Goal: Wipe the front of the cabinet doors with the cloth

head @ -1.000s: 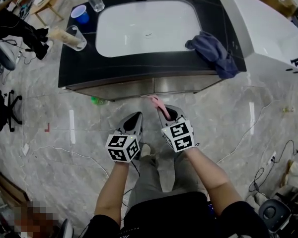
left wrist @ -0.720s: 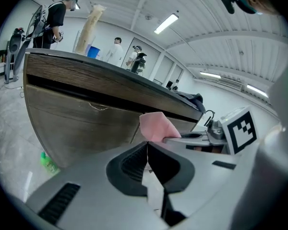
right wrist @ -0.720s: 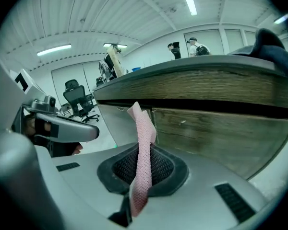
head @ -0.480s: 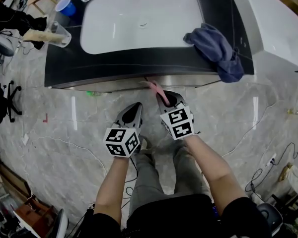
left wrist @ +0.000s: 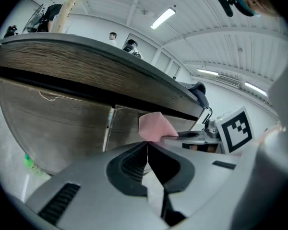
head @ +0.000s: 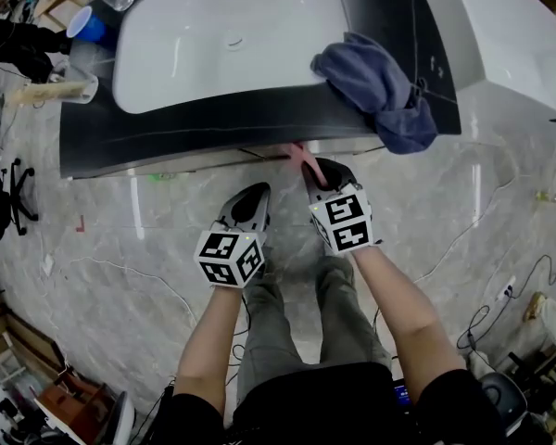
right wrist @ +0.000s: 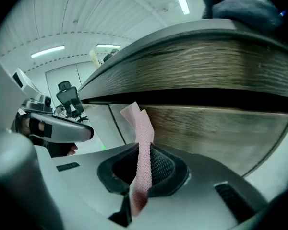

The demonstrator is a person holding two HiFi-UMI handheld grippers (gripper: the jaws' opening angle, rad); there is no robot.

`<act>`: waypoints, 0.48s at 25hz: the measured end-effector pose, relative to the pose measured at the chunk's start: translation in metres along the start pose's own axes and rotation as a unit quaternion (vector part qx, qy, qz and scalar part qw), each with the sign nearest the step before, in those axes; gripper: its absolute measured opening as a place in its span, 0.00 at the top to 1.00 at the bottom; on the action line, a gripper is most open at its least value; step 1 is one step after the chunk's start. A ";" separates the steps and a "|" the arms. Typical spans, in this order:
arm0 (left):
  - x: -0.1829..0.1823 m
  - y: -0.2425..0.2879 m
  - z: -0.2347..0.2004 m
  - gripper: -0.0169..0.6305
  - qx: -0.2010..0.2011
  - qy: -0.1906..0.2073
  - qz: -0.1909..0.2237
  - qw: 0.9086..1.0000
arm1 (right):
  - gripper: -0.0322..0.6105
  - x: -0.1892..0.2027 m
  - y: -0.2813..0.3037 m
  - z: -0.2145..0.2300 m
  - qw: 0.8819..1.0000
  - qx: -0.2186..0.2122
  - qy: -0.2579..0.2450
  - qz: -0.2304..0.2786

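The left tongs (head: 258, 194) and right tongs (head: 317, 169) are sitting closer to the cabinet doors (head: 204, 160) than a second ago. At centre frame, the left tongs are resting closed and empty. The right tongs are pinching the pink cloth (head: 299, 156), whose free end is rising just beside the doors. Farther up, a blue rag (head: 375, 86) is draping over the bench (head: 213, 123) edge.

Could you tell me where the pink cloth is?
In the head view's middle, the pink cloth sits clamped in the right tool, near the cabinet doors.
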State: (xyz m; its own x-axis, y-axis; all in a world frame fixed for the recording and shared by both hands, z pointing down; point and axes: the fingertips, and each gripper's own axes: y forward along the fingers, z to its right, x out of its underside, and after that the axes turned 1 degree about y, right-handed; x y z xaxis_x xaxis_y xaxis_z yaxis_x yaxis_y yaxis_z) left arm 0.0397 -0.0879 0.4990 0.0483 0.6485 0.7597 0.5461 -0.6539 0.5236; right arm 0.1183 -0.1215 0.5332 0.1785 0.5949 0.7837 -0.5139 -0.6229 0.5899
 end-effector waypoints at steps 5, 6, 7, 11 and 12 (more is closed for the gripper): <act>-0.003 0.029 0.026 0.96 0.017 0.009 -0.004 1.000 | 0.89 0.010 -0.017 0.038 0.999 0.027 0.019 0.003; -0.004 0.035 0.032 0.96 0.022 0.013 -0.005 1.000 | 0.89 0.011 -0.021 0.045 0.999 0.033 0.023 0.004; -0.004 0.040 0.038 0.96 0.026 0.017 -0.006 0.999 | 0.89 0.013 -0.024 0.053 0.999 0.038 0.026 0.005; -0.005 0.060 0.057 0.96 0.039 0.025 -0.008 0.999 | 0.89 0.018 -0.037 0.083 0.998 0.060 0.036 0.011; -0.005 0.065 0.061 0.96 0.041 0.026 -0.008 0.999 | 0.89 0.019 -0.041 0.090 0.997 0.064 0.038 0.014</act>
State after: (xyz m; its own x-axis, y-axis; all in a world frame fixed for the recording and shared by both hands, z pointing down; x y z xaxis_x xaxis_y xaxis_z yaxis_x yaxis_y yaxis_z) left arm 0.1261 -0.1095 0.5058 -0.0029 0.6369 0.7710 0.6129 -0.6081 0.5046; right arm 0.2178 -0.1307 0.5415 0.0989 0.6111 0.7854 -0.4056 -0.6959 0.5926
